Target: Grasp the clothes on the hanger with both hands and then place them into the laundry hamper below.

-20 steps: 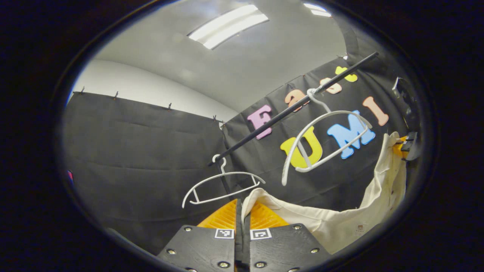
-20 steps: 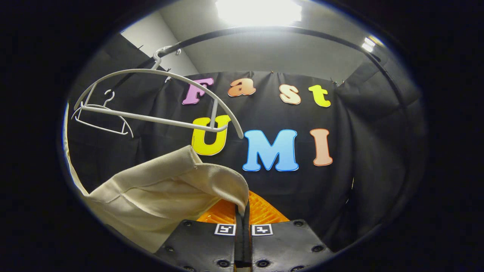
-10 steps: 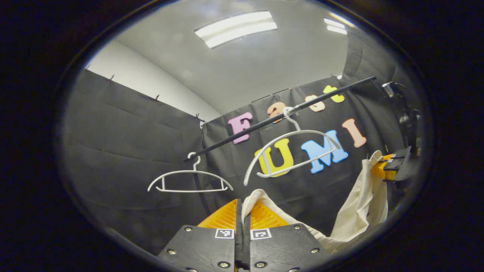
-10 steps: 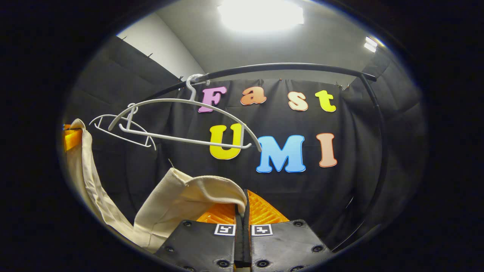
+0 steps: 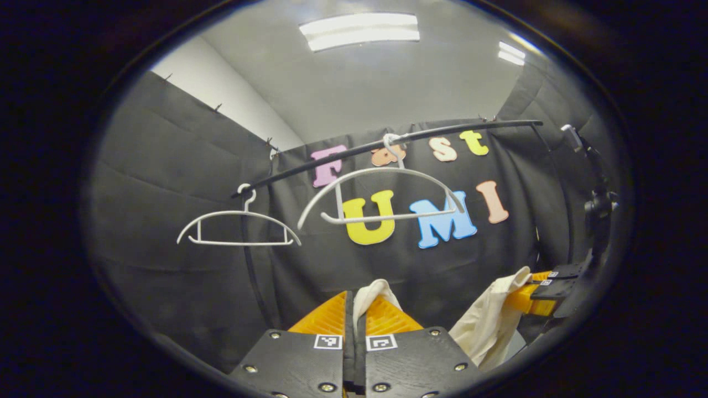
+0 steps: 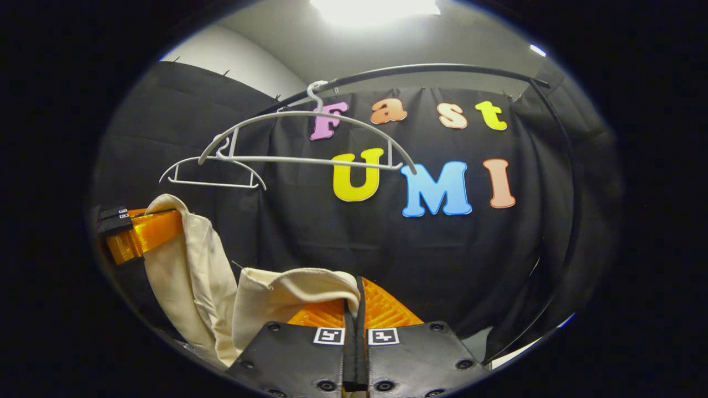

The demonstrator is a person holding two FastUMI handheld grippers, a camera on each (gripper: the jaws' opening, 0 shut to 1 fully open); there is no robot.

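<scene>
A cream garment (image 5: pixel 487 326) hangs slack between my two grippers, off the hanger. In the left gripper view my left gripper (image 5: pixel 354 301) is shut on one edge of the cloth, and the right gripper (image 5: pixel 534 296) shows at the far right, pinching the other end. In the right gripper view my right gripper (image 6: pixel 354 293) is shut on a fold of the garment (image 6: pixel 221 293), and the left gripper (image 6: pixel 141 229) holds the cloth at the far left. The bare white hanger (image 5: pixel 381 193) hangs from the black rail (image 5: pixel 442 134) above.
A second bare white hanger (image 5: pixel 238 229) hangs further left on the rail (image 6: pixel 420 69). The rail's black upright (image 6: pixel 569 221) curves down on the right in the right gripper view. A pale strip of floor (image 6: pixel 520 354) shows at the lower right.
Both grippers have come down and drawn closer together with the garment. The hangers and rail now sit higher in both views, and the cloth between the grippers hangs in a deeper, narrower fold.
</scene>
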